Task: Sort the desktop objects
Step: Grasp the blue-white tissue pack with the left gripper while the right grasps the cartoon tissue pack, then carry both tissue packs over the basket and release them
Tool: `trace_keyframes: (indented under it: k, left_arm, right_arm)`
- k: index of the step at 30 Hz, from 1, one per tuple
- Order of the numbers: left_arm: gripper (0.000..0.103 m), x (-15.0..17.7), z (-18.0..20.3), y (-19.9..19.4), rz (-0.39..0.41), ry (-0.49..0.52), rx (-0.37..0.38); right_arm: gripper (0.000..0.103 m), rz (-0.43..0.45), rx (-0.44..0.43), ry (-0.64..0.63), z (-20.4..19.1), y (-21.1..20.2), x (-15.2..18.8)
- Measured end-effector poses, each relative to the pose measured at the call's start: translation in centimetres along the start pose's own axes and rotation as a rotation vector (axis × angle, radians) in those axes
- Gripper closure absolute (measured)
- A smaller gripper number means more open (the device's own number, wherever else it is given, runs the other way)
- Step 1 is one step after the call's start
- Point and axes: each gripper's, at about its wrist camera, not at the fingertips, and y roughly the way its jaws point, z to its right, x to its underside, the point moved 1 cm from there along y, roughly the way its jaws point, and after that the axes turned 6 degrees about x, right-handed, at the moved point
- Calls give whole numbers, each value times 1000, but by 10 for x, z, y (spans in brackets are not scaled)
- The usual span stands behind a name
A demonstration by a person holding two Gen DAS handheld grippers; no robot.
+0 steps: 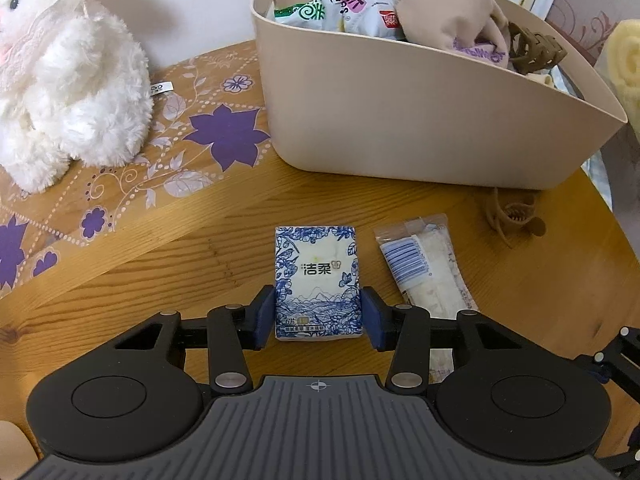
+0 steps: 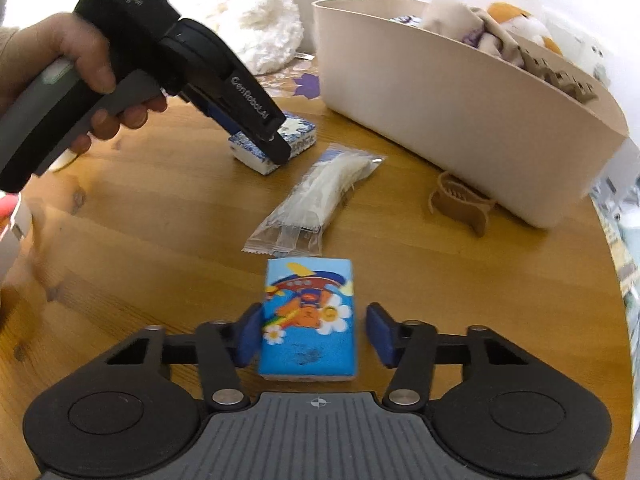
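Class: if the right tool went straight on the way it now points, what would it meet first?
The right tool already straddles the blue cartoon tissue pack; pushing on, it would likely meet the clear plastic packet next, though depth is uncertain.

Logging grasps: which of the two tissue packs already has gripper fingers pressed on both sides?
The blue-and-white floral tissue pack, clamped by the left gripper. The cartoon-printed bright blue pack sits between the right gripper's fingers with a gap at one side.

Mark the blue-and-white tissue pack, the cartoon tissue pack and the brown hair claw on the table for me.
blue-and-white tissue pack point(image 1: 315, 276), left wrist view, printed top face.
cartoon tissue pack point(image 2: 307, 316), right wrist view, middle of its picture.
brown hair claw point(image 2: 460, 202), right wrist view, its curved body.
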Motion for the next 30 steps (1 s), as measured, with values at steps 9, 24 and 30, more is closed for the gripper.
trace_keyframes:
  k: [9, 24, 30]
  left_arm:
    - [57, 6, -2, -7, -2, -25, 3]
    - [57, -8, 15, -58, 102, 24, 28]
    - [57, -21, 23, -77, 138, 86, 3]
  right_arm:
    - [61, 2, -10, 10, 20, -8, 6]
    - [61, 122, 45, 41, 85, -51, -10]
    - [61, 192, 100, 36, 120, -67, -40]
